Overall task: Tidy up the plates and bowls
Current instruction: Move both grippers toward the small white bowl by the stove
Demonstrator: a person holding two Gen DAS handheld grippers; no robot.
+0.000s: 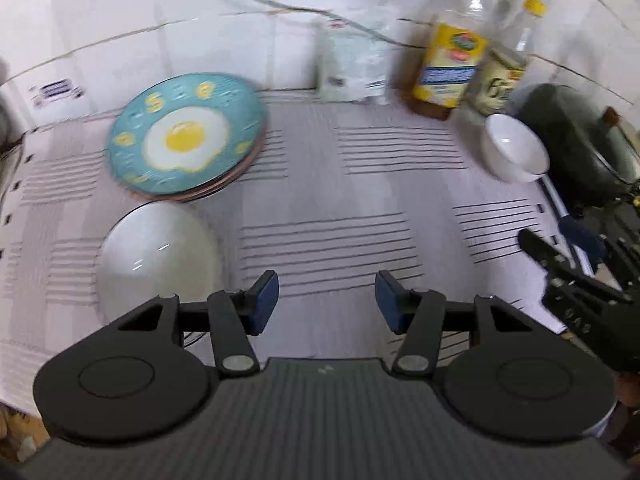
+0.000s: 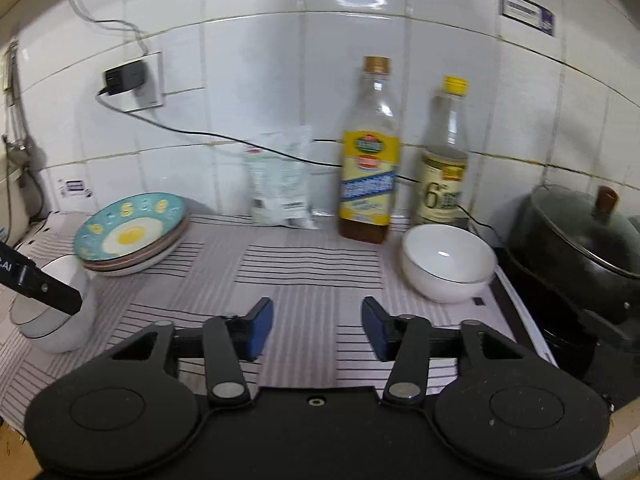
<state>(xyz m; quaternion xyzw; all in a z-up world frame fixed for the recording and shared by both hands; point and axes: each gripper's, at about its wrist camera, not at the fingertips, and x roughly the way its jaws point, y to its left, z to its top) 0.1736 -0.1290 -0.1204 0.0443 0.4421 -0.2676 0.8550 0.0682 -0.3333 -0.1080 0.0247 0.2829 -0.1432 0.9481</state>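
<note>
Left wrist: left gripper (image 1: 327, 300) jaws apart, empty. Stacked white bowls (image 1: 158, 258) at its 10 o'clock, just beside; plate stack (image 1: 186, 134) beyond; lone white bowl (image 1: 516, 148) far at 2 o'clock.

Right wrist: right gripper (image 2: 317, 328) jaws apart, empty. Lone white bowl (image 2: 448, 262) near, 1 o'clock. Right hand is nearer; likely takes it.

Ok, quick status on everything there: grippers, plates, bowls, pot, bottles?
Left gripper: open, empty.
Right gripper: open, empty.
Egg plate: on top of the plate stack.
Left bowls: stacked, upright.
Right bowl: upright, alone, empty.
Pot: lid on.
Two bottles: upright, capped.
</note>
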